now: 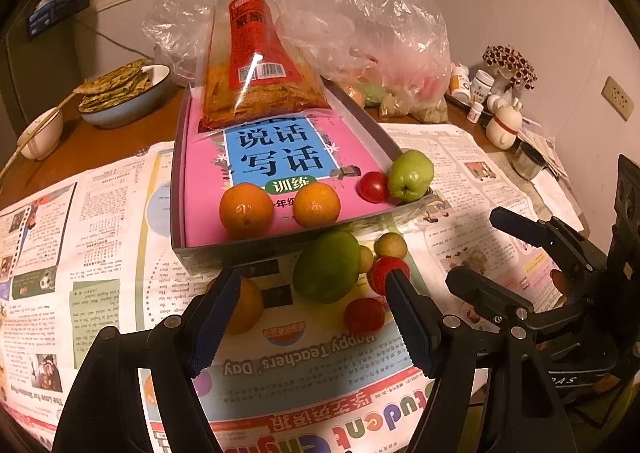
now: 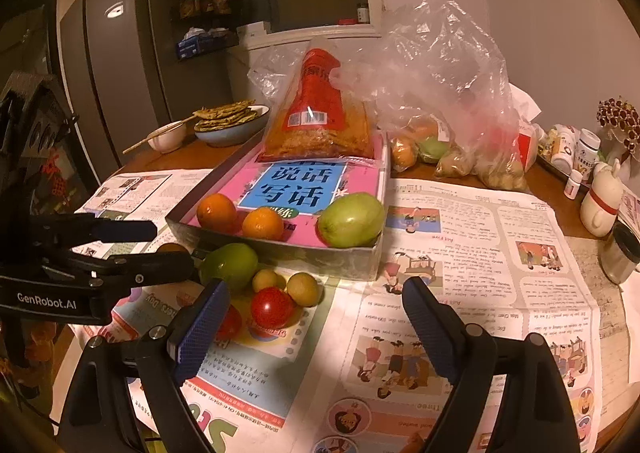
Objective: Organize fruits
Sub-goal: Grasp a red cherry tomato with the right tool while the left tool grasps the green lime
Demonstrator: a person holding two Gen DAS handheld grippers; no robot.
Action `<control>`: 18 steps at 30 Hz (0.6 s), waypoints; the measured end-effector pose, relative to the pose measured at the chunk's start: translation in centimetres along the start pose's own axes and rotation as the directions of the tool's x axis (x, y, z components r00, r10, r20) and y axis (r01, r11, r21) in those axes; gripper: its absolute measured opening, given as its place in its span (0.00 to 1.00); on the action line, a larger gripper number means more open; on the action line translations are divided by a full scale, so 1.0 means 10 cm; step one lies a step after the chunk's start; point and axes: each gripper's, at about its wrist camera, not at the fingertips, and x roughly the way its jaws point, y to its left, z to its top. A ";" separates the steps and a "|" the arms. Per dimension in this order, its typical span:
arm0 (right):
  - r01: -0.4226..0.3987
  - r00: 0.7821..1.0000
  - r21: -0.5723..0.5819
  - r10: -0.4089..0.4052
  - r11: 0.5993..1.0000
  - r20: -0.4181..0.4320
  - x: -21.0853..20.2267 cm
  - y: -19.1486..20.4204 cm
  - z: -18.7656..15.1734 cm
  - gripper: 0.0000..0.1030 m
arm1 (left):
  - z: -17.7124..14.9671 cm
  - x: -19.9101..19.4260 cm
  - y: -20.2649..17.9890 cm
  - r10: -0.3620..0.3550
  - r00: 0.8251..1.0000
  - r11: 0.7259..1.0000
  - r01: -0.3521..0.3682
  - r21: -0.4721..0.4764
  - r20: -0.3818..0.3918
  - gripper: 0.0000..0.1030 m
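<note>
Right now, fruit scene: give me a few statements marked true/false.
1. Two oranges lie in the grey box. True.
2. The left gripper grips the green mango. False: its jaws stand open; the green mango lies loose on the newspaper.
3. A snack bag rests on the pink book. True.
4. The box holds no green fruit. False: a green fruit sits in its corner.

My wooden table [image 2: 208,151] carries spread newspaper [image 2: 480,253]. On its middle stands a shallow box [image 2: 280,253]. Near the far edge: a flatbread bowl [image 2: 228,135] and plastic bags [image 2: 460,101].
</note>
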 end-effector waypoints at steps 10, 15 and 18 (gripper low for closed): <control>-0.019 0.999 -0.033 0.018 0.999 -0.043 0.06 0.11 -0.12 0.85 | -0.04 0.06 0.01 -0.016 0.999 1.000 0.016 0.018 -0.030 0.74; -0.039 0.997 -0.041 0.036 0.998 -0.063 0.11 0.18 -0.16 0.85 | -0.05 0.06 -0.03 -0.025 0.999 0.999 0.026 0.036 -0.033 0.74; -0.049 0.997 -0.049 0.045 0.998 -0.070 0.13 0.23 -0.19 0.85 | -0.04 0.07 -0.03 -0.025 0.999 0.999 0.027 0.039 -0.036 0.74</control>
